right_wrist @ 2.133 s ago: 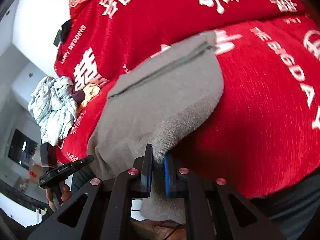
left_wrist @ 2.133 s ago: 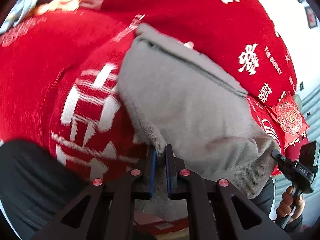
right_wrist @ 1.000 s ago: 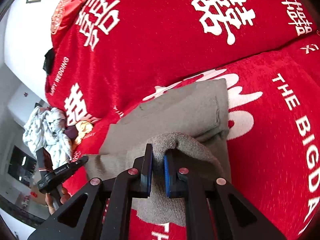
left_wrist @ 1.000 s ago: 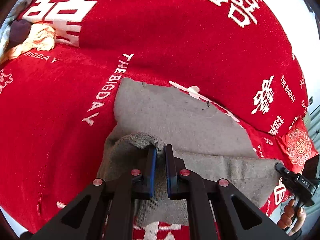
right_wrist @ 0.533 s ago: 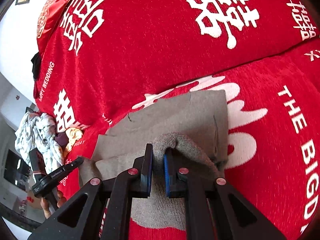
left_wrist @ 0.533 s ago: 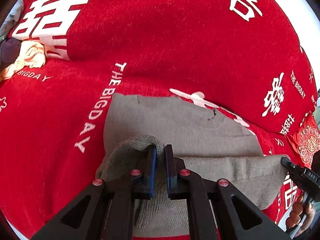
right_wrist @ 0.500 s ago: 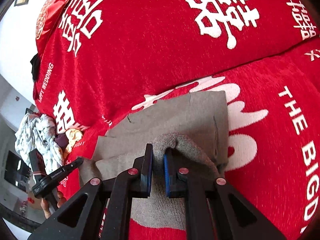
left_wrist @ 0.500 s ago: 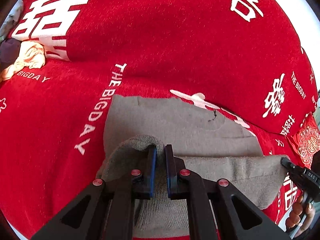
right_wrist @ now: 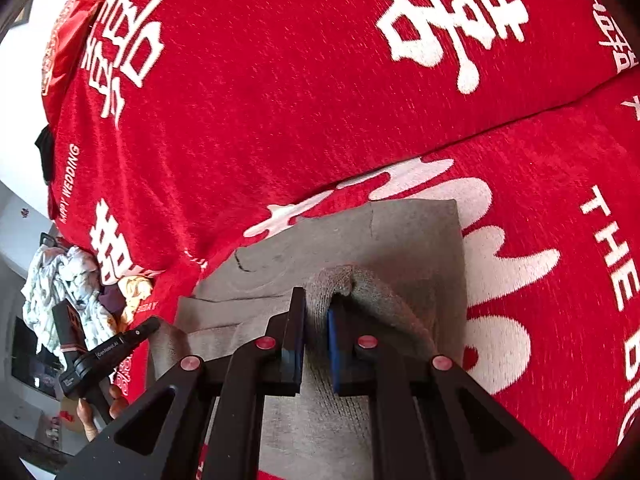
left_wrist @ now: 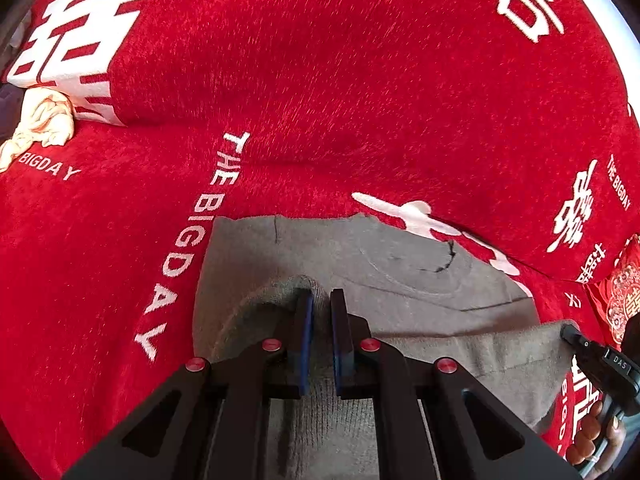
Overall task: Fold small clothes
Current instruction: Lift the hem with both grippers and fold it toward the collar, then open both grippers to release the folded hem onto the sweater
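A small grey knit garment (left_wrist: 360, 264) lies on the seat of a red sofa (left_wrist: 320, 80), its far part flat and its near edge lifted. My left gripper (left_wrist: 320, 300) is shut on the near left corner of the grey garment. My right gripper (right_wrist: 316, 300) is shut on the near right corner of the same garment (right_wrist: 400, 240). The raised edge stretches between the two grippers above the flat layer. Each gripper shows at the edge of the other's view: the right one in the left wrist view (left_wrist: 600, 364), the left one in the right wrist view (right_wrist: 100, 356).
The red sofa cover (right_wrist: 280, 80) carries white characters and "THE BIG DAY" lettering. A crumpled cream cloth (left_wrist: 44, 124) lies at the far left of the seat. A pile of pale clothes (right_wrist: 60, 280) sits beyond it. A small red cushion (left_wrist: 620, 300) is at the right.
Both grippers have carried the garment's near edge down from in front of the sofa back to the seat. The far part now lies flat, and the held edge has moved forward over it.
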The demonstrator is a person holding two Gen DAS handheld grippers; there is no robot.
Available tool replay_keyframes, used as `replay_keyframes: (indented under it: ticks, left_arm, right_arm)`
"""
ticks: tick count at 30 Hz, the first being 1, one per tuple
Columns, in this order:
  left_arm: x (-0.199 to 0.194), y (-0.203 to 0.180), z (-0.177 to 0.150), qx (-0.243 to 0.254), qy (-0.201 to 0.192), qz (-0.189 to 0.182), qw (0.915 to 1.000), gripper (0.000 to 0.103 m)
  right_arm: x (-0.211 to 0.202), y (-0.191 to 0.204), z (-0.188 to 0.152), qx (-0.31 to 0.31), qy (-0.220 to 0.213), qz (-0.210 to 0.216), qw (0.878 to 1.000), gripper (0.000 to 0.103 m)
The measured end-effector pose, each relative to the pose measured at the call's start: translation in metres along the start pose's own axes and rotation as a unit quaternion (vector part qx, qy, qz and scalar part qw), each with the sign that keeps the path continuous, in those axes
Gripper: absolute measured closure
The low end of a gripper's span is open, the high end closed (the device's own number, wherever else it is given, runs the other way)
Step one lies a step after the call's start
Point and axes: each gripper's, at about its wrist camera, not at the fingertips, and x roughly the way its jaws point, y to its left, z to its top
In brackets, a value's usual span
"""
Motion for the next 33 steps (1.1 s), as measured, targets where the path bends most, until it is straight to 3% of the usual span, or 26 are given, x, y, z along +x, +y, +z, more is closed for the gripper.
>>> replay_keyframes:
  ticks: [8,10,11,12,14,16,17,18,19,24,27,31,33]
  left_arm:
    - [0.027,0.011,-0.001,-0.007,0.02,0.017,0.9996,0.093]
    - [0.03,0.017,-0.001,-0.019,0.029,0.015,0.9993,0.086]
    - [0.031,0.02,0.0,-0.025,0.034,0.009,0.9991,0.072]
    - [0.032,0.026,0.0,-0.045,0.047,-0.013,0.9978,0.042]
    - [0.029,0.035,0.0,-0.079,0.052,-0.027,0.9951,0.002]
    - [0.014,0.044,-0.005,-0.103,0.019,-0.011,0.9945,0.001]
    - [0.009,0.045,-0.009,-0.098,0.018,-0.018,0.9948,0.001]
    - [0.006,0.046,-0.014,-0.098,0.025,-0.026,0.9945,0.001]
    - [0.003,0.048,-0.019,-0.101,0.03,-0.033,0.9939,0.001]
    - [-0.015,0.047,-0.061,-0.088,0.04,-0.047,0.9942,0.001]
    - [-0.014,0.03,-0.076,-0.059,0.043,-0.033,0.9968,0.001]
    - [-0.005,0.008,-0.083,-0.014,0.05,-0.008,0.9986,0.001]
    - [0.0,0.007,-0.082,-0.018,0.054,-0.009,0.9983,0.001]
  right_arm:
    - [0.022,-0.014,0.003,0.003,0.015,-0.02,1.0,0.092]
    - [0.026,-0.015,0.003,0.0,0.019,-0.026,0.999,0.092]
    - [0.027,-0.015,0.002,-0.001,0.021,-0.027,0.999,0.09]
    - [0.027,-0.015,0.002,0.0,0.024,-0.027,0.999,0.09]
    - [0.024,-0.014,0.0,0.001,0.028,-0.025,0.999,0.089]
    - [0.018,-0.012,-0.002,0.0,0.027,-0.018,0.999,0.083]
    - [0.013,-0.01,-0.006,-0.001,0.025,-0.013,1.0,0.069]
    - [0.008,-0.009,-0.01,-0.001,0.023,-0.011,1.0,0.044]
    - [0.003,-0.007,-0.016,-0.001,0.019,-0.011,1.0,0.034]
    - [-0.012,-0.003,-0.045,-0.014,0.015,-0.006,1.0,0.032]
    - [-0.013,-0.004,-0.059,-0.016,0.02,-0.005,1.0,0.032]
    - [-0.007,-0.002,-0.066,-0.02,0.027,-0.004,0.999,0.032]
    - [-0.006,-0.001,-0.066,-0.024,0.027,-0.005,0.999,0.034]
